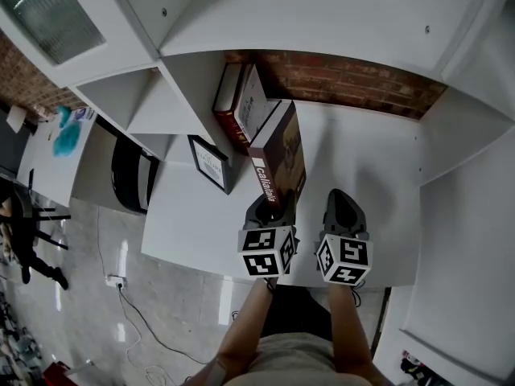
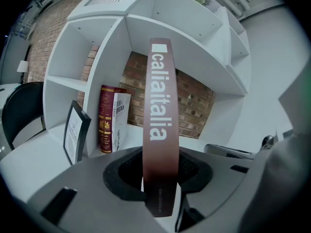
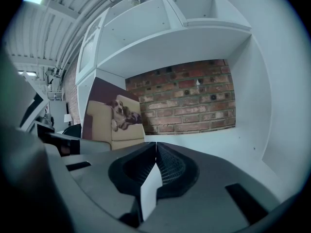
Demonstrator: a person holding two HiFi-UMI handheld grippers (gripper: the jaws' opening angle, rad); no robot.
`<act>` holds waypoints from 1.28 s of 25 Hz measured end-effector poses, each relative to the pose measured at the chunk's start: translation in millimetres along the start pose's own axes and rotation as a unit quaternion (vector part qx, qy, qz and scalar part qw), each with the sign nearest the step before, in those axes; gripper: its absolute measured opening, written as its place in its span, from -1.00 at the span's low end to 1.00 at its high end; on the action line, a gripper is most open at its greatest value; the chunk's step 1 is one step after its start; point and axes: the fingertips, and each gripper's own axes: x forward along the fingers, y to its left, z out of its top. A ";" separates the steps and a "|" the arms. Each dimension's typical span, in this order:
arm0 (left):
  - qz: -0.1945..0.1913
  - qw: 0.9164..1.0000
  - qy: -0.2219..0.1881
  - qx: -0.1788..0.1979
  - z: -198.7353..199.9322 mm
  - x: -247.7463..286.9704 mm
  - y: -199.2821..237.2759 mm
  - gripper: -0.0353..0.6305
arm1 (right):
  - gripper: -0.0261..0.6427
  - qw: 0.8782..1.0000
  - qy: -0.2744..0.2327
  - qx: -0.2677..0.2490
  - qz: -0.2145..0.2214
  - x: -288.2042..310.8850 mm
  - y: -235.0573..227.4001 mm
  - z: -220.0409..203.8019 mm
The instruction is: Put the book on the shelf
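- Two grippers sit at the front edge of the white shelf board (image 1: 366,163), but only one is working. Your left gripper (image 1: 269,203) (image 2: 160,178) is clenched on the lower spine of the tall brown hardback book with white spine lettering (image 1: 278,155) (image 2: 159,120). That grip holds the book on end.
- The book stands in the open bay, left of the board's middle, with its spine facing you and its dog-picture cover turned right.
- Your right gripper (image 1: 344,207) (image 3: 155,164) has its jaws pressed together on nothing. It hangs just beside the cover, likely spare and ready to steady that face.
- A dark red hardback (image 1: 229,103) (image 2: 106,118) and a pale grey book (image 1: 253,103) (image 2: 120,120) stand at the back left corner against the divider. They probably serve as the stop to slide against.
- I cannot tell whether the brown book touches them.
- A black-framed picture (image 1: 211,164) (image 2: 75,132) leans near the left edge, so approach clear of it.
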 end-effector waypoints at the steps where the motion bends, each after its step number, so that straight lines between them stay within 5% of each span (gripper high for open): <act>1: -0.001 1.000 0.000 0.000 2.0 2.6 3.0 -0.45 | -0.87 1.000 0.000 0.001 -0.001 3.8 1.2 1.0; 17: -0.012 1.000 0.009 -0.004 11.6 29.7 38.5 -0.45 | -0.87 1.000 0.023 -0.001 -0.014 40.1 15.1 -12.4; 32: 0.030 0.999 0.013 -0.017 11.7 72.0 54.4 -0.45 | -0.87 0.998 0.048 -0.014 0.024 72.9 -1.1 -15.7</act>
